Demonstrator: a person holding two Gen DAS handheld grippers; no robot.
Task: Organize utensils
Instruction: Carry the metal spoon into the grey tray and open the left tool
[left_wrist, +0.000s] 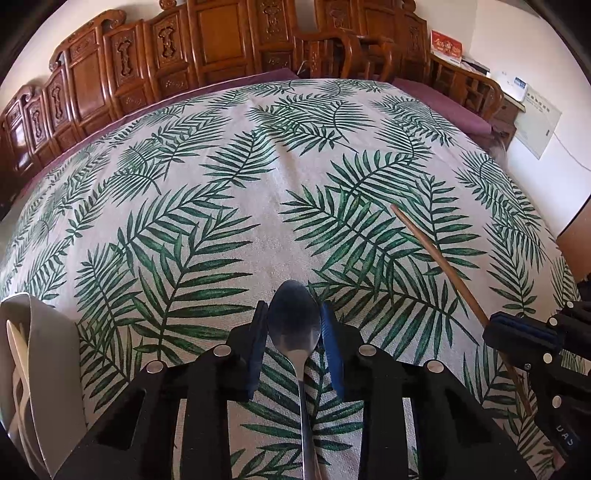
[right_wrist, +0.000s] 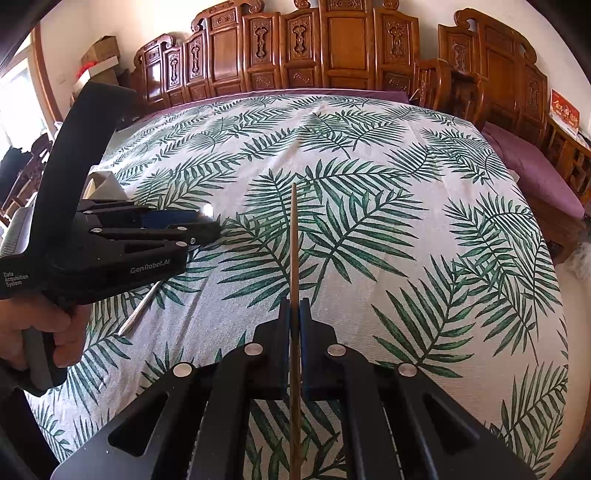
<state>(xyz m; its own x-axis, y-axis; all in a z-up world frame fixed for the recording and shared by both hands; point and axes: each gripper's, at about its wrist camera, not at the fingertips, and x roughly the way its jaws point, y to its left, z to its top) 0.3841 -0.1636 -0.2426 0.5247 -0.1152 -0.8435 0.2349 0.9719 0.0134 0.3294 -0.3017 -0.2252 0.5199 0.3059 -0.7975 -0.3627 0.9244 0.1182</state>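
- Spoon (left_wrist: 294, 325) between left gripper (left_wrist: 294, 325) pads, bowl forward, handle running back under the jaws; jaws look closed on the bowl, contact hard to confirm.
- Chopstick (right_wrist: 293, 258) clamped in right gripper (right_wrist: 294, 314), long axis straight ahead.
- Grey holder (left_wrist: 48, 369) at near-left table edge, nearer left gripper.
- Leaf-print tablecloth (right_wrist: 369, 166) bare ahead.

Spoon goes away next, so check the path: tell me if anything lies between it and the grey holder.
Nothing visible does. The left gripper holds the spoon; only bare tablecloth shows between it and the grey holder at left. The right gripper with the chopstick is on the opposite side.
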